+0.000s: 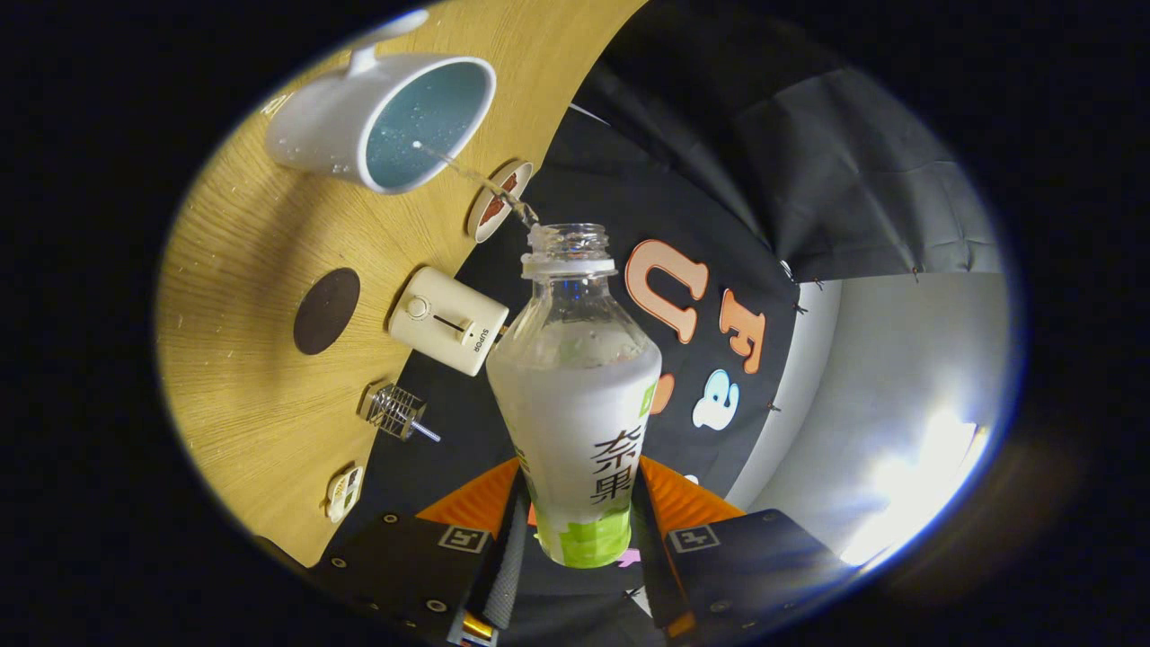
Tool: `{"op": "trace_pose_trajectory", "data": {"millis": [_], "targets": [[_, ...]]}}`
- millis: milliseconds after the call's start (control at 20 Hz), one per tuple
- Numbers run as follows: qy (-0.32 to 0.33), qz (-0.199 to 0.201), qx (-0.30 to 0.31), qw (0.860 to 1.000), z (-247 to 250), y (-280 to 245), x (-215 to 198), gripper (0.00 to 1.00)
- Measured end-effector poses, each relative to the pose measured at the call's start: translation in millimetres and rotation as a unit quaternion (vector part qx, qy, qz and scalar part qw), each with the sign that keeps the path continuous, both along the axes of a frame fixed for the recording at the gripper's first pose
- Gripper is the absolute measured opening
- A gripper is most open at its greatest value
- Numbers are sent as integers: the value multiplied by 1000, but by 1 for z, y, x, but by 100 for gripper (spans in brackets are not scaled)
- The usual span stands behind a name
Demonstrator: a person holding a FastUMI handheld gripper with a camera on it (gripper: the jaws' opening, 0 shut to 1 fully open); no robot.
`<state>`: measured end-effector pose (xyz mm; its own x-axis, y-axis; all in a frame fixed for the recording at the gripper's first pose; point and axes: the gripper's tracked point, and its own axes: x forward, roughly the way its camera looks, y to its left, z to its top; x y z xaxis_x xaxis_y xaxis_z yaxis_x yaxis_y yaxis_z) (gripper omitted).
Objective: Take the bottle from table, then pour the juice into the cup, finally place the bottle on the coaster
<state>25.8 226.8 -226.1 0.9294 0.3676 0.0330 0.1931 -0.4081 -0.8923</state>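
Gripper view. Jaws [579, 512] closed on bottle [575, 386], one finger pressing each side of the lower body, near the green band of the label. Bottle seated between the jaws, neck running forward and away from them, cap off, mouth open. Whole scene rolled: tabletop [243, 359] standing as a tilted wooden plane to one side, bottle tipped toward it. Label white with dark characters; upper body clear, inside wet with droplets.

Thin stream of juice [476, 180] leaving the bottle mouth, arcing across to the cup [386, 121]. Cup white outside, blue-green inside, handle on the far side from the bottle; droplets scattered on the inner wall. Stream landing inside the cup rim. Cup well beyond the jaws, ahead of the bottle mouth and off toward the tabletop side.

Dark round coaster [326, 311] flat on tabletop, apart from the cup, nothing resting on it. Cream toaster [446, 320] just beside the coaster, near tabletop edge. Small round dish [499, 200] with red-brown centre between cup and bottle mouth, behind the stream. Wire whisk-like tool [395, 412] and small white object [344, 492] further along the tabletop edge, nearer the jaws.
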Motion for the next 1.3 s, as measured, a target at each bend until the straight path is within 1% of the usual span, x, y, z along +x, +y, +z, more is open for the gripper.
{"op": "trace_pose_trajectory", "data": {"millis": [500,950,1300], "targets": [[-3,4,-11,1000,1,1,-2,58],[20,-1,5,1000,-17,4,-6,58],[56,-7,22,998,-41,8,-10,58]]}}
